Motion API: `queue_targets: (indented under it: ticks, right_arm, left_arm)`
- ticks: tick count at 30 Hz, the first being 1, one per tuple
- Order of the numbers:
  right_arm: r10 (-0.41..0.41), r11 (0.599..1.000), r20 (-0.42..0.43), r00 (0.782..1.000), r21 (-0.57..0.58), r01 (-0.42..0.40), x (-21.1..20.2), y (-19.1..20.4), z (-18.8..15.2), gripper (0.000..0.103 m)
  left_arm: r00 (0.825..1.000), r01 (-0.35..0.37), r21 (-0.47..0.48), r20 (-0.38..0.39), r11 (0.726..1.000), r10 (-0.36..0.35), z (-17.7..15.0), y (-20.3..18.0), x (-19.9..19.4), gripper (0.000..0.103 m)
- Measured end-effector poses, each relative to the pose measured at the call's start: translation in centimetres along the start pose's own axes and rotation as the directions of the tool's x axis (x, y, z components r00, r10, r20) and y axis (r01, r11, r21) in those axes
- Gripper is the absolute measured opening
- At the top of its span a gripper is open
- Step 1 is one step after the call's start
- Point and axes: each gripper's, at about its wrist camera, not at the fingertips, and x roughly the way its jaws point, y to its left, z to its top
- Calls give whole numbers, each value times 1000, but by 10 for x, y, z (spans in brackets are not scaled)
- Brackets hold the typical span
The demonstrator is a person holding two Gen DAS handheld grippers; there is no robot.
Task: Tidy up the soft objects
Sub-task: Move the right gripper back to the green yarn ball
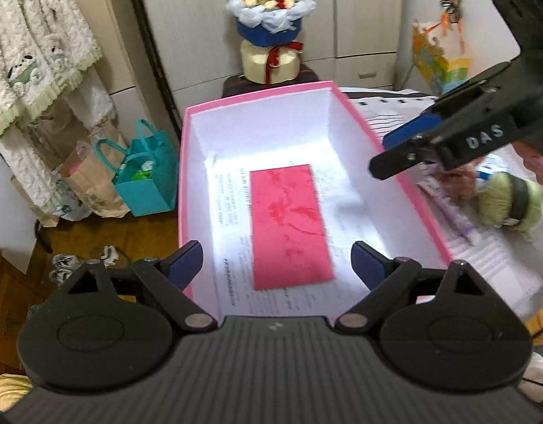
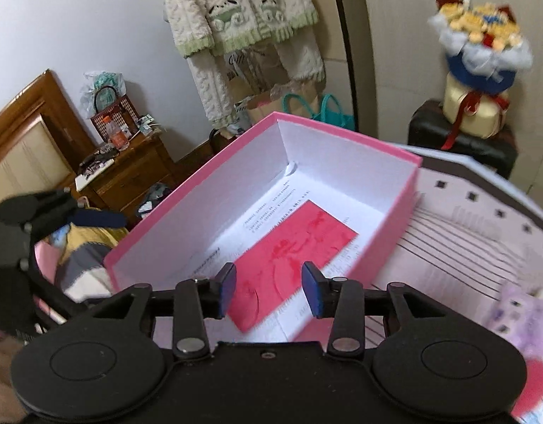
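- Nearest the left wrist camera, the left gripper (image 1: 276, 261) hangs over the near end of the pink box (image 1: 352, 113), its blue-padded fingers spread wide with nothing between them.
- Close to the right wrist camera, the right gripper (image 2: 269, 291) sits above the box's near corner; its fingers stand partly apart and grip nothing.
- Below both grippers, the pink box lies open with white inner walls. On its floor lie printed sheets and a red envelope (image 1: 290, 226); no soft item shows inside it.
- Right of the box, on the patterned cloth (image 2: 465, 233) that covers the surface, lie the soft objects. From the left wrist view a green yarn ball (image 1: 508, 201) with a dark band rests well outside the box wall, with a brownish fuzzy item (image 1: 455, 180) just beside it, blurred.
- From the right wrist view a pale purple plush thing (image 2: 522, 321) lies at the right edge, too blurred to name more closely.
- Above those items in the left wrist view, the right gripper appears from the side, and part of a hand (image 1: 539, 162) shows behind it.
- Beyond the box, a bouquet (image 1: 267, 10) in a blue wrap stands on a dark stool (image 2: 458, 141).
- Left of the box, on the wooden floor, stand a teal bag (image 1: 147, 180) and a brown paper bag (image 1: 91, 187).
- Farthest back, a cream fleece garment (image 2: 236, 10) hangs on the wall.
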Motion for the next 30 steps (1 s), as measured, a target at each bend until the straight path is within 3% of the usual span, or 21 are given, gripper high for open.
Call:
queue_targets:
  ticks: [11,16,24,30]
  right_arm:
    - [-152,986,117,981,-55,159,-103,11,-64,59]
    - [-184,981,135,974,-37,191,-127,7,-106,63]
    - [-227,973,121,966,-21,232,-148,7,-166,64]
    - [-248,968,141,958,12,249,-155,-2,-203,71]
  left_arm:
    - [985,134,135,89,982,-147,-17,-64,-48,91]
    - [975,200,198,58,959,-216,-20,-100,-44,91]
    - [964,254,274,1,927,-265,-25,-149,-35,91]
    - [953,291,299,-10,909,-301,-23,-177,-25,94]
